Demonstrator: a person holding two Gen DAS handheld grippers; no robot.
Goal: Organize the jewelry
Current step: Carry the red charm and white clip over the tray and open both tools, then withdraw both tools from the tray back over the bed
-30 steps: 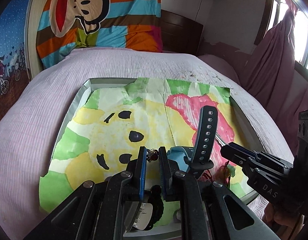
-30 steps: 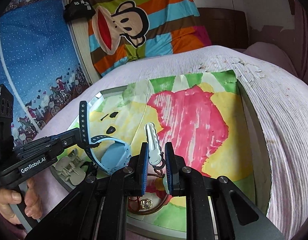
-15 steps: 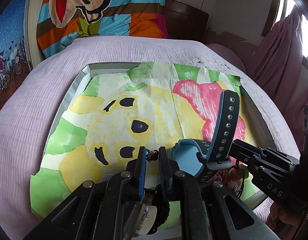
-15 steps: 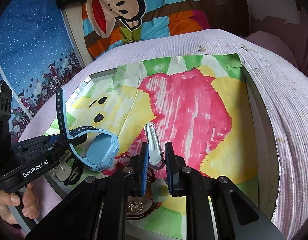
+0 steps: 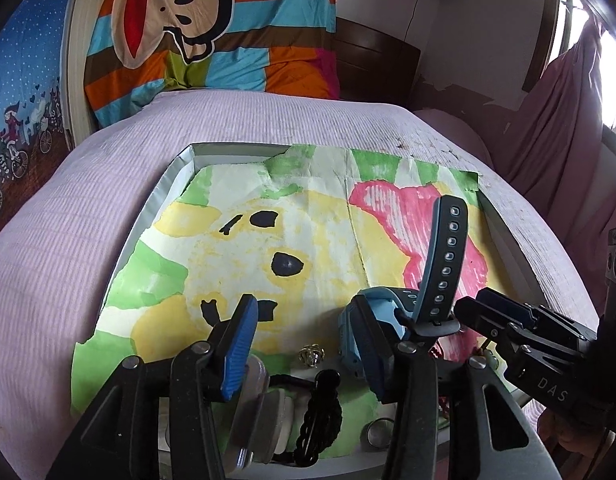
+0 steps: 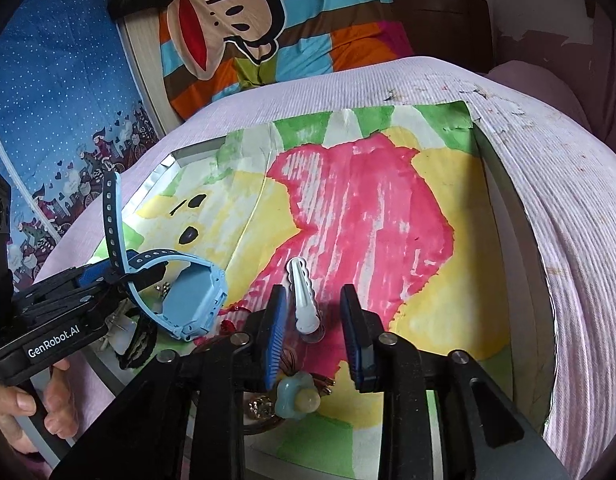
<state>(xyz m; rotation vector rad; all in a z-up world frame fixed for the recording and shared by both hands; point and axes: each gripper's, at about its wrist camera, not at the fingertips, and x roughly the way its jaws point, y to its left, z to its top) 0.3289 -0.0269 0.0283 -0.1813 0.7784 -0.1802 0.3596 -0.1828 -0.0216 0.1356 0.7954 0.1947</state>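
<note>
My left gripper (image 5: 304, 340) hangs low over the near end of the grey tray (image 5: 168, 184), its jaws opening. A small crystal bead (image 5: 311, 356) lies loose on the painted paper between them, untouched. A light blue watch (image 5: 371, 308) leans on its right finger with the strap standing up. My right gripper (image 6: 313, 332) is opening too. A white hair clip (image 6: 304, 300) lies on the paper between its pads, clear of both. The watch (image 6: 192, 304) and the left gripper (image 6: 108, 276) show at the left of the right wrist view.
A black braided hair tie (image 5: 319, 412), pale clips (image 5: 268, 396) and a ring (image 5: 379, 432) lie at the tray's near edge. A blue flower piece (image 6: 298, 396) sits under my right gripper. The tray rests on a lilac-covered bed, with a striped pillow (image 5: 212, 40) behind. A hand (image 6: 24, 404) holds the left gripper.
Both grippers have opened. The left one let go of the small bead, which now lies on the paper. The right one let go of the white hair clip.
</note>
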